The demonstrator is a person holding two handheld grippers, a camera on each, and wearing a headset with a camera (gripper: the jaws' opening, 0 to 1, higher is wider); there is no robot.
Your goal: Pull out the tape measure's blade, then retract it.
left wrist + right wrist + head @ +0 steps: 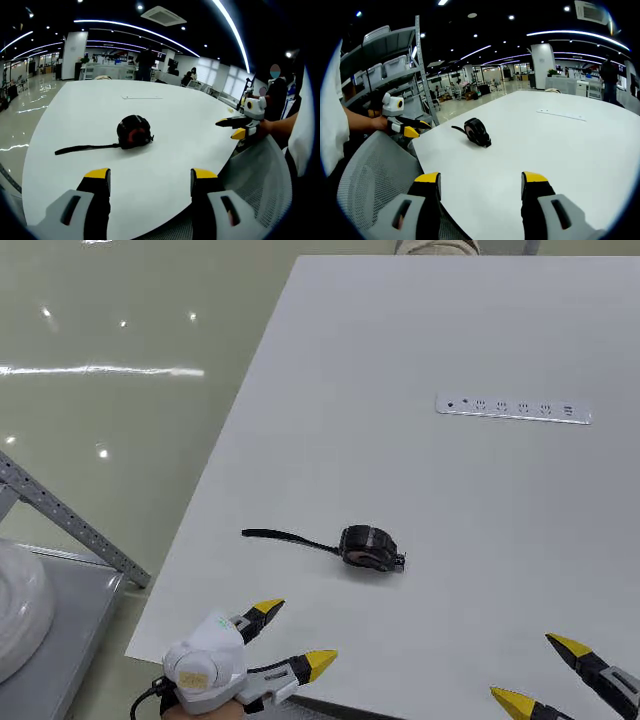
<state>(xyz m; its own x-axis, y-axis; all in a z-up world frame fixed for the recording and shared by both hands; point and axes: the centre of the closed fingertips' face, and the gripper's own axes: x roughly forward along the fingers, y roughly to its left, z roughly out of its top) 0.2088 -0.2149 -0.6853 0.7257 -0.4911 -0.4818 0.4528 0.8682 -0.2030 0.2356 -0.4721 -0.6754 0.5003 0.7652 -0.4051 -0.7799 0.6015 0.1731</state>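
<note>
Both grippers hover at the near edge of the white table [450, 500], jaws spread wide and holding nothing. In the head view the left gripper [294, 634] sits at the near left corner and the right gripper [540, 672] low on the right, the two well apart. The tape measure [368, 546] lies on the table ahead of them and between their lines, somewhat nearer the left gripper, touching neither. Its black wrist strap [285, 537] trails flat towards the left edge of the table. A white power strip [513, 409] lies well beyond the tape measure. The left gripper view adds the orange face of the tape measure [134, 132] straight ahead of the open jaws, and the right gripper [232, 127] coming in from the right in a person's hand, above a grey mesh chair back [260, 180]. The right gripper view shows the tape measure [476, 131] ahead and a little left of its jaws, the left gripper [417, 128] beyond the table corner, and a metal shelf rack [417, 60] with bins behind it.
</note>
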